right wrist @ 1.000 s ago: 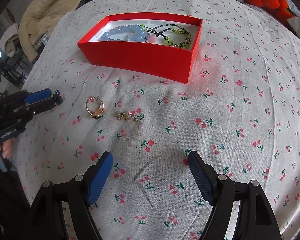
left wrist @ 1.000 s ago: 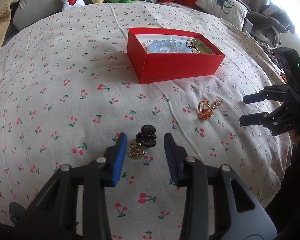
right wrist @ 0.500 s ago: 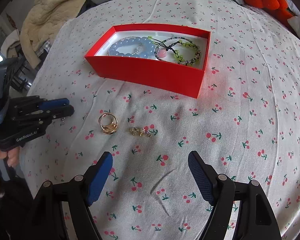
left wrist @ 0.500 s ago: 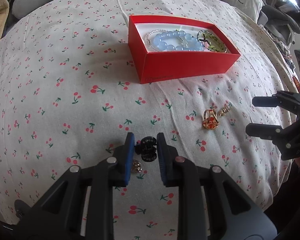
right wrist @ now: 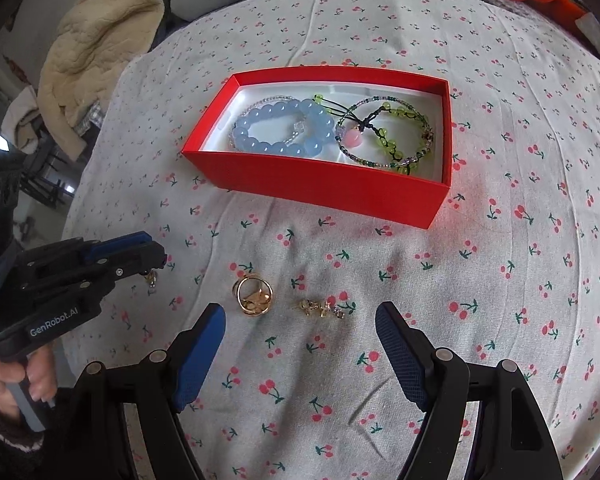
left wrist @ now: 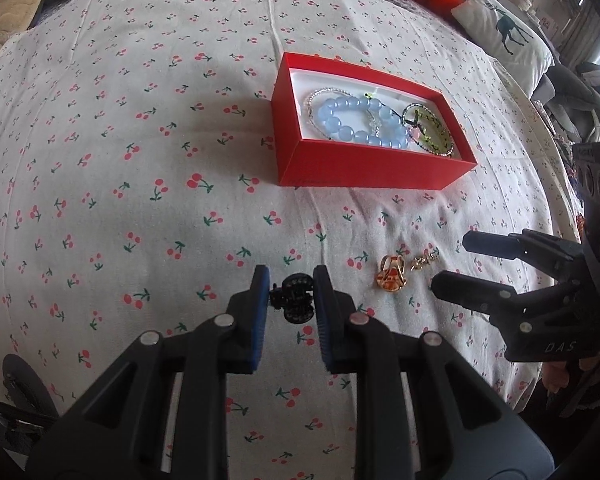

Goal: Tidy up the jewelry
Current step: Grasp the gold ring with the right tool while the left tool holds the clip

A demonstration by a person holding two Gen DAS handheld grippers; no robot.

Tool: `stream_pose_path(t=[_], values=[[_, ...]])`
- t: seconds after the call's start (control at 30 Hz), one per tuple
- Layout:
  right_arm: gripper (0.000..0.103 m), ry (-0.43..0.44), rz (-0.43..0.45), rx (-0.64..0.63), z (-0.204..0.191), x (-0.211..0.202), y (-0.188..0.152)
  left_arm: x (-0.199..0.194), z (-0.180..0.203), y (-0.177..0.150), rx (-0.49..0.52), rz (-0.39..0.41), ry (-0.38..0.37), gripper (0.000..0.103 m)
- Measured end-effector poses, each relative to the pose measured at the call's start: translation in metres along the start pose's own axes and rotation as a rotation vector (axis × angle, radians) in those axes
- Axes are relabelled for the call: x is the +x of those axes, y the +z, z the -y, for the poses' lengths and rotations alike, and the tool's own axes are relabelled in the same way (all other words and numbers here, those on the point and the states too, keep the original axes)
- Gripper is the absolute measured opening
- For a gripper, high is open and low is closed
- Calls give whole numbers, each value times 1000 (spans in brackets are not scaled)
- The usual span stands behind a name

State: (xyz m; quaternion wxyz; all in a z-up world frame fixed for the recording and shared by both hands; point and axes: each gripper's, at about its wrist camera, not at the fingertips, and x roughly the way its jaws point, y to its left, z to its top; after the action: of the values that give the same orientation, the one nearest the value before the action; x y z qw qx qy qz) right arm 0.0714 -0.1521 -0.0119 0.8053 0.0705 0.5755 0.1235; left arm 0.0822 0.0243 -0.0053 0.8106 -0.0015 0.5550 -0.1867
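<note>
The left gripper has just been closing and now pinches a small black hair claw between its blue pads, above the cherry-print bedsheet. A small gold piece shows under its tips in the right wrist view; whether it is touched I cannot tell. The right gripper stands wide with nothing in it, just short of a gold ring and a gold charm lying side by side. Beyond them sits the red box, holding a blue bead bracelet and a green bead bracelet
</note>
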Motion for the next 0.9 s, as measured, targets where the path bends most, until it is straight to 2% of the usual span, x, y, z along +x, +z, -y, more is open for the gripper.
stream_pose_path(t=[0.07, 0.23, 0.47, 0.67, 0.9], values=[[65, 11, -7, 6, -5, 5, 4, -2, -1, -1, -15, 2, 1, 24], [44, 68, -59, 24, -18, 23, 12, -4, -3, 0, -28, 9, -1, 24], [29, 50, -119, 44, -27, 47, 15, -5, -5, -2, -33, 12, 0, 24], [28, 41, -106, 30, -29, 43, 16, -8, -4, 0, -44, 18, -3, 24], [28, 70, -20, 39, -19, 2, 21, -20, -2, 14, -63, 60, -27, 24]])
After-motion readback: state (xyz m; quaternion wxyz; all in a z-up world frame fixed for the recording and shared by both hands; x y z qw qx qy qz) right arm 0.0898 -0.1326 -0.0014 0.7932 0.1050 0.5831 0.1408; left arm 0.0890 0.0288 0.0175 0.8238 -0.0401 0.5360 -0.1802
